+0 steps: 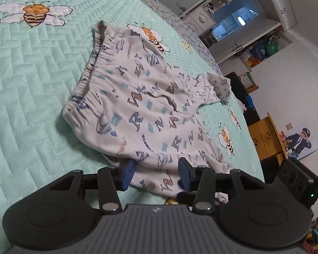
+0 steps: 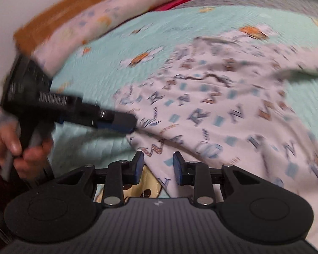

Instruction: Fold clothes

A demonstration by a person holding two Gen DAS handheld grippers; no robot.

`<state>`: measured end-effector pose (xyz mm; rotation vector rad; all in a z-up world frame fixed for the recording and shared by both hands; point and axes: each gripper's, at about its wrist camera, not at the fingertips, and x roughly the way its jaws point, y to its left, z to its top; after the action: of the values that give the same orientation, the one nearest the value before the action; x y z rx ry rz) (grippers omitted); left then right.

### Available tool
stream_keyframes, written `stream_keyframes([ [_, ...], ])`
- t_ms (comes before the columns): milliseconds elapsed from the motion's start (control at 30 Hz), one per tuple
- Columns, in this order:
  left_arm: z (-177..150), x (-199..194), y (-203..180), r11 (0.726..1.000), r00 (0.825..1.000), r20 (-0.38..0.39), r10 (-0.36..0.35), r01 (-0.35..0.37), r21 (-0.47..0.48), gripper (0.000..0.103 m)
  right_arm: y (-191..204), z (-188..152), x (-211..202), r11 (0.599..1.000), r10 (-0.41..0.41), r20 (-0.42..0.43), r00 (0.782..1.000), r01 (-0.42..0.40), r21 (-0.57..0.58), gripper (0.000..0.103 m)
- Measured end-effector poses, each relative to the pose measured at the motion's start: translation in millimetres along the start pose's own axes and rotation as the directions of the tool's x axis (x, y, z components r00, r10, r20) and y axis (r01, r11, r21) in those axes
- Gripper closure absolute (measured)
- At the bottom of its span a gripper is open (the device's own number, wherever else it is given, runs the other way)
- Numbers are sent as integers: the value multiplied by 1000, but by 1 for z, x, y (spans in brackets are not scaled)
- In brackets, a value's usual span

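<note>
Across the mint quilt [image 1: 31,84] with its stitched bees, the letter-print trousers [image 1: 148,105] lie spread out, with the waistband to the left and the legs running off to the right. My left gripper [image 1: 155,171] hangs over their near edge. Its fingers are parted, and the cloth lies flat between them, unpinched. Further right, my right gripper [image 2: 158,167] hovers at the trousers' edge. Its fingers also stand apart and press nothing, though that view is blurred.

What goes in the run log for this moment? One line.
pants: lying on bedspread | left gripper: open, over pants | right gripper: open, at pants edge
</note>
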<state>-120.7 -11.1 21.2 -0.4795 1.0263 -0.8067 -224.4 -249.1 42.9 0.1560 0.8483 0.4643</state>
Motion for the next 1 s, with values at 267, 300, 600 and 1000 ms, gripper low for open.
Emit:
stream_keyframes([
  [267, 3, -4, 10, 1000, 1000, 8, -3, 3, -17, 55, 25, -9, 18, 996, -32, -50, 998, 28, -83, 103],
  [300, 3, -6, 12, 1000, 1000, 11, 0, 1, -19, 55, 30, -13, 18, 997, 2, -62, 998, -7, -78, 103],
  [600, 5, -25, 6, 999, 996, 87, -32, 33, -19, 53, 21, -2, -4, 1000, -24, 60, 998, 23, 14, 103],
  [1000, 6, -38, 15, 998, 996, 90, -10, 15, -53, 53, 2, -21, 0, 989, 58, 53, 997, -64, 131, 98],
])
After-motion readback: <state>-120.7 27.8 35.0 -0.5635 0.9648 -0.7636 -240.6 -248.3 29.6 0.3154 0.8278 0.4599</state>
